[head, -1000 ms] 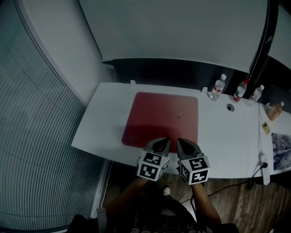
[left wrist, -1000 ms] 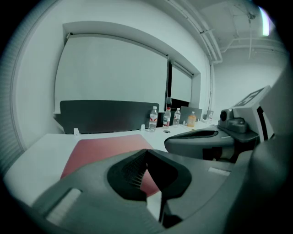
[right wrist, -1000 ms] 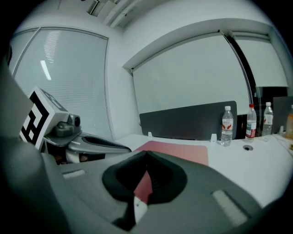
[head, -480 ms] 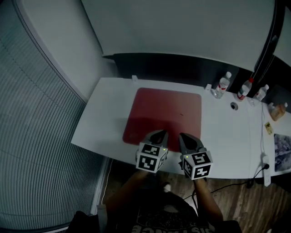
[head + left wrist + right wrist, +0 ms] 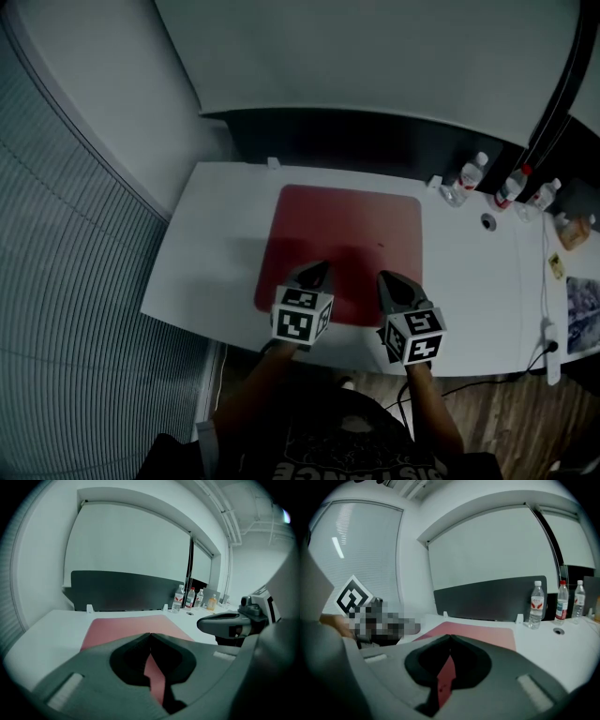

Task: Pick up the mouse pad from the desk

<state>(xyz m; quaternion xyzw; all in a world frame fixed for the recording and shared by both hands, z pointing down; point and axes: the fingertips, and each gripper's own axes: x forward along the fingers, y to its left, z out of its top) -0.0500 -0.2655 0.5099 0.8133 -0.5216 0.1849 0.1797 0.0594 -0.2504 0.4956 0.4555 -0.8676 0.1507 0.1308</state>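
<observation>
A dark red mouse pad [image 5: 347, 230] lies flat in the middle of the white desk [image 5: 216, 234]. Both grippers hover over its near edge, side by side and a hand's width apart. My left gripper [image 5: 317, 269] is shut with nothing between its jaws, above the pad's near left part. Shut and empty too, my right gripper [image 5: 386, 277] hangs above the near middle. In the left gripper view the pad [image 5: 126, 627] stretches ahead past the closed tips [image 5: 150, 634]. The right gripper view shows the pad [image 5: 483, 632] beyond its closed tips [image 5: 450, 637].
Three plastic bottles [image 5: 473, 173] stand at the desk's back right, with a small round thing [image 5: 487, 221] next to them. A dark partition [image 5: 356, 141] runs along the back edge. A power strip [image 5: 550, 361] and papers lie far right. Window blinds [image 5: 75, 281] fill the left.
Both grippers have moved forward from the desk's front edge onto the pad's near part and have spread apart, the left one shifting leftward. Both stayed shut.
</observation>
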